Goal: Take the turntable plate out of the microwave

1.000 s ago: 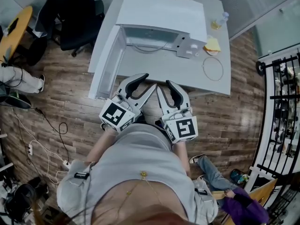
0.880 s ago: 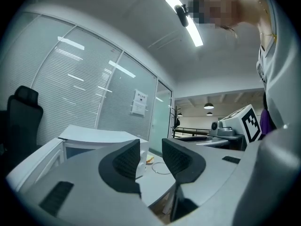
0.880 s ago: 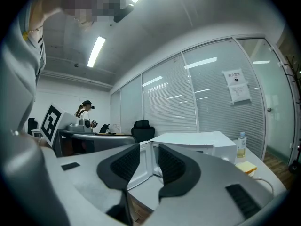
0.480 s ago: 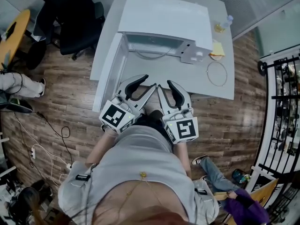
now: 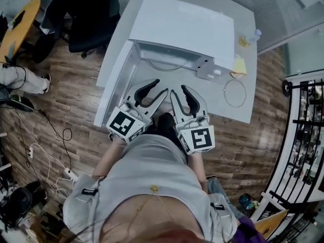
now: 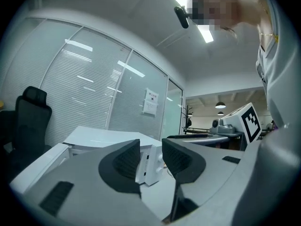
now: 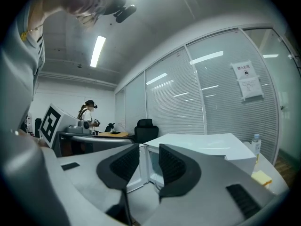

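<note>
A white microwave (image 5: 182, 24) stands on a white table (image 5: 217, 103), its door (image 5: 115, 82) swung open to the left. Inside the cavity only a thin curved rim of the glass turntable plate (image 5: 163, 67) shows. My left gripper (image 5: 158, 87) and right gripper (image 5: 178, 90) hover side by side over the table's near edge, short of the opening. Both are open with nothing between their jaws; the right one's jaws have just opened slightly further. The left gripper (image 6: 150, 145) points at the microwave (image 6: 108, 138). The right gripper (image 7: 149, 150) faces the open cavity (image 7: 153, 168).
A thin ring (image 5: 234, 92) lies on the table right of the microwave, with a yellow pad (image 5: 240, 65) and a small bottle (image 5: 250, 37) behind it. A black office chair (image 5: 86, 19) stands far left. Cables (image 5: 50, 151) cross the wood floor. A black rack (image 5: 304, 135) stands right.
Both grippers have moved forward from the table's near edge toward the open microwave. The table and microwave now sit closer in the head view.
</note>
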Available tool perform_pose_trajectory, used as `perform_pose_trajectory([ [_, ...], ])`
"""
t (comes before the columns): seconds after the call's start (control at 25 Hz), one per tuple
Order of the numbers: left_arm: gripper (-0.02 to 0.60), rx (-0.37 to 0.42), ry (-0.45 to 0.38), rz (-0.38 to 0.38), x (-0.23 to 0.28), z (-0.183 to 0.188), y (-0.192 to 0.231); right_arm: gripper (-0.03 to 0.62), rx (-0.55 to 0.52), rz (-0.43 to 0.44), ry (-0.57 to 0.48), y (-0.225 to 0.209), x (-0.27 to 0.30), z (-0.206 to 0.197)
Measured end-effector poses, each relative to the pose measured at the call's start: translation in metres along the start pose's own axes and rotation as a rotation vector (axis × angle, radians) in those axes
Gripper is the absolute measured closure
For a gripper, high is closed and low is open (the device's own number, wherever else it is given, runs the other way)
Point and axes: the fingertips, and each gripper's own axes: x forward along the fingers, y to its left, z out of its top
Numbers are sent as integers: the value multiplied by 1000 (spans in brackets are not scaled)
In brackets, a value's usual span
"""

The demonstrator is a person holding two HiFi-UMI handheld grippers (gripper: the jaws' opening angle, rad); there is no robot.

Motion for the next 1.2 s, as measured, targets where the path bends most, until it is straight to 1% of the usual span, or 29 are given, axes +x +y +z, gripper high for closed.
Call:
perform_pose_trajectory([
  [0.32, 433, 19, -19, 63, 48, 19, 11, 457, -13, 92, -16, -43, 24, 18],
  [0.48, 433, 26, -12, 107, 61, 21, 17, 457, -20, 139, -14, -57, 32, 19],
  [0.68, 433, 25, -14, 148, 71, 20, 18, 450, -29, 174, -33, -70, 34, 21],
  [0.84, 433, 31, -19, 165, 80, 22, 20, 448, -26, 174, -40, -81, 37, 22],
  [1.04, 433, 68, -26, 179, 93, 23, 18, 448, -22, 159, -53, -93, 33, 19],
  [1.2, 431, 74, -29, 163, 101, 25, 20, 448, -28, 146, -45, -99, 37, 18],
])
